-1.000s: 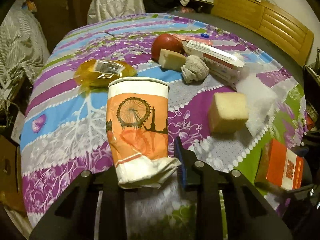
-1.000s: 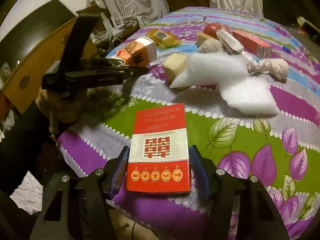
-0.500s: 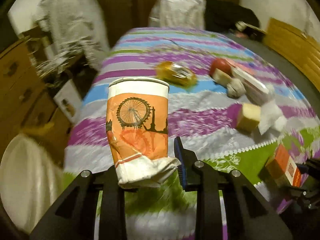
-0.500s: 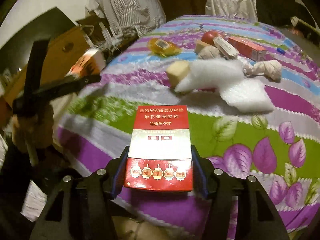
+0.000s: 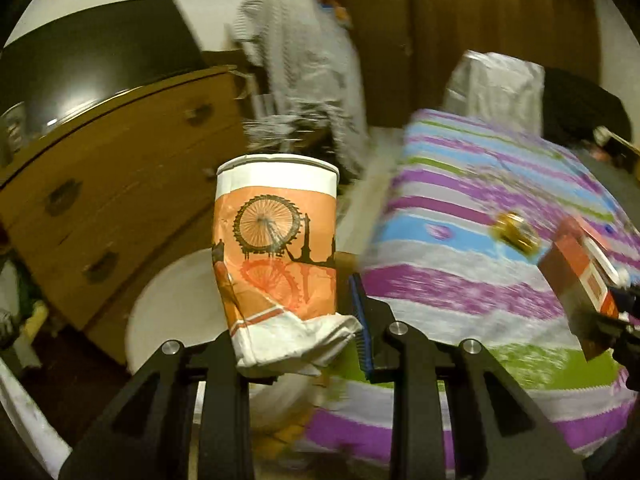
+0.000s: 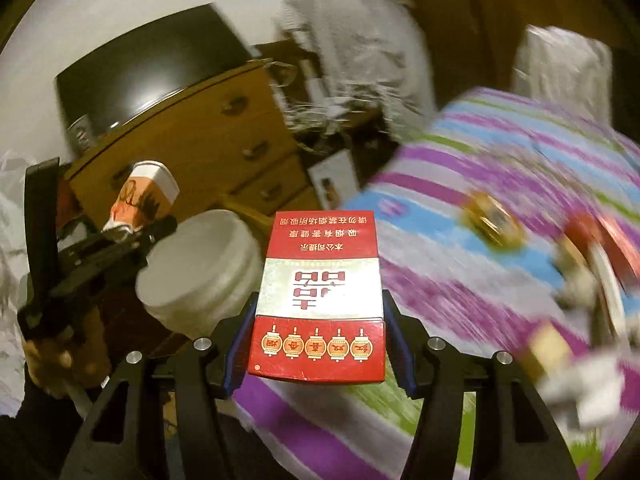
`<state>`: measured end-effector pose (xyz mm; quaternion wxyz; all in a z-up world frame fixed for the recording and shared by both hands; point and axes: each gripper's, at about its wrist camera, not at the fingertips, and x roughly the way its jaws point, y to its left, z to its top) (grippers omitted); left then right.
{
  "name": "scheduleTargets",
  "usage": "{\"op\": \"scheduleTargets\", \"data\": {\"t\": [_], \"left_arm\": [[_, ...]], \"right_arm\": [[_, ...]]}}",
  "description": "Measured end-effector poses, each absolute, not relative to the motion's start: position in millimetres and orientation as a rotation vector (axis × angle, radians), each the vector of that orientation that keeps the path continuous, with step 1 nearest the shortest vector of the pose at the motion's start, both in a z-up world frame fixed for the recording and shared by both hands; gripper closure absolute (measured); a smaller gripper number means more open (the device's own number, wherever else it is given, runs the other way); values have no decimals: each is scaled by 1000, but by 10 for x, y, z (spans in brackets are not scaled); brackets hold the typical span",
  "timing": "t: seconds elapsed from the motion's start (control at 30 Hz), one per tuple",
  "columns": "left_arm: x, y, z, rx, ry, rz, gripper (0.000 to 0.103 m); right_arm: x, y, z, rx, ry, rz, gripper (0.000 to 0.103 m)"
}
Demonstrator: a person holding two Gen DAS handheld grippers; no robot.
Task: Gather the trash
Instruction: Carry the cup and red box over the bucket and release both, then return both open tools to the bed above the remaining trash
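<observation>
Striped purple-green bedspread [image 5: 500,280] fills 3 o'clock; wooden dresser [image 5: 120,184] at 9 o'clock, white bin [image 6: 200,272] below it.

1 paper cup [image 5: 276,264], 1 red carton [image 6: 320,300].

Left gripper [image 5: 296,344] clamped on crushed cup base, cup upright, rim toward 12.

Right gripper [image 6: 316,344] closed on carton, long axis running 6 to 12.

Motion blur is smearing the bedspread [image 6: 500,208] and the items on it; the yellow packet [image 6: 492,220] is staying unreadable. The paper cup [image 5: 276,264] is hiding most of the white bin [image 5: 176,312] in the left view.
</observation>
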<state>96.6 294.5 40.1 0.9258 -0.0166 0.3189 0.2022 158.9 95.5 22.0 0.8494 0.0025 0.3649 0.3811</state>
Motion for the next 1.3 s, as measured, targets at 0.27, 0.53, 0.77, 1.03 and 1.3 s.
{"op": "scheduleTargets", "data": {"t": [0.27, 0.53, 0.77, 1.03, 1.3], "left_arm": [[780, 3659, 480, -47, 640, 572, 76], [686, 4143, 358, -67, 673, 641, 76], [750, 4393, 170, -98, 725, 642, 76], [816, 4550, 12, -118, 758, 634, 76], [885, 4685, -81, -155, 784, 592, 75]], "right_arm": [[1651, 2447, 587, -151, 776, 938, 44], [1778, 3444, 541, -248, 835, 974, 44], [1899, 3960, 332, -302, 884, 976, 44], [1867, 4165, 238, -342, 891, 991, 44], [1887, 4337, 217, -373, 894, 1036, 36]]}}
